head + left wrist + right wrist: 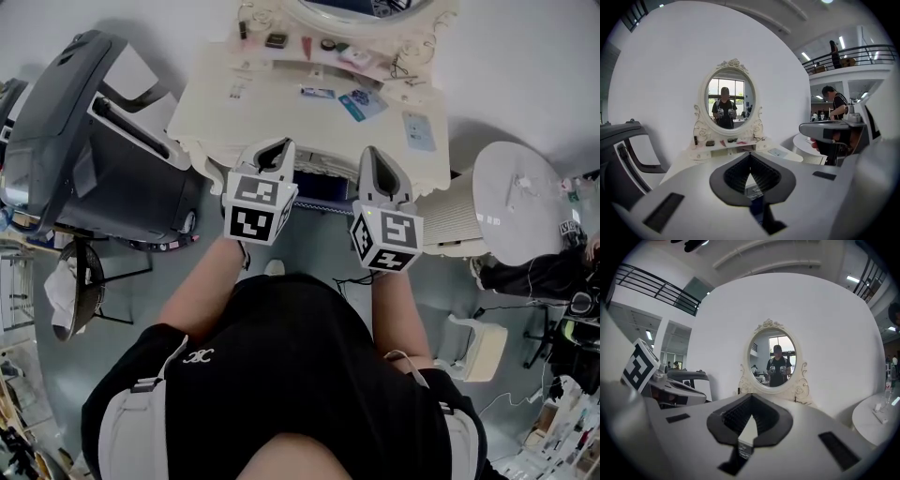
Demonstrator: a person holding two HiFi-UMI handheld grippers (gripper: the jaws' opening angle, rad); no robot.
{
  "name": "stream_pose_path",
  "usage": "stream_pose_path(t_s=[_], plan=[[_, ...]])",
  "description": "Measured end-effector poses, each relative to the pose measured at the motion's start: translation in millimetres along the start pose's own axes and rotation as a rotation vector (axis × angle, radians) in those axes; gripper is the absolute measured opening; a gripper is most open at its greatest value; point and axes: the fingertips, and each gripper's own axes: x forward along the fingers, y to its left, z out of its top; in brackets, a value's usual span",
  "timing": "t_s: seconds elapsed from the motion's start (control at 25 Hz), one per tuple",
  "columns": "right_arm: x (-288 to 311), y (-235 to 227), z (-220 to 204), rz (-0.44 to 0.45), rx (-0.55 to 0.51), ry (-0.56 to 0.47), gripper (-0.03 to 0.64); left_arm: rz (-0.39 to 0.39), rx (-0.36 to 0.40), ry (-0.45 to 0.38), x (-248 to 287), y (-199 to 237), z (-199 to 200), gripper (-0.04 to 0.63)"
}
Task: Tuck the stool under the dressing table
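Observation:
The cream dressing table [281, 103] with its oval mirror [730, 101] stands straight ahead; the mirror [774, 357] shows me holding both grippers up. My left gripper [272, 150] and right gripper [380, 161] hang side by side over the table's front edge, touching nothing. The left gripper [751, 171] is shut with its pads together and nothing between them. The right gripper [749, 418] is also shut and empty. A dark blue shape [323, 187] shows under the table's front edge between the grippers; I cannot tell whether it is the stool.
A large dark grey machine [84, 141] stands left of the table. To the right are a round white table [520, 202], a white ribbed unit [450, 220] and a white seat [473, 347]. Small cosmetics and cards [361, 101] lie on the tabletop. A person [553, 272] sits far right.

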Motion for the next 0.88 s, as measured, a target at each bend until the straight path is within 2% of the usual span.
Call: stream_pose_path(t_s=[0.32,0.48,0.88], plan=[[2,1,-20,-0.006,0.017,0.043,0.009,0.012,0.045,0.038,3,-1,-13,0.007],[2,3,-16,0.015,0.078,0.035,0.009,0.002,0.026,0.042,3,-1,-15,0.006],[1,3,-24,0.003,0.065,0.054,0.009,0.018,0.025,0.065,2,5,-24,0.006]])
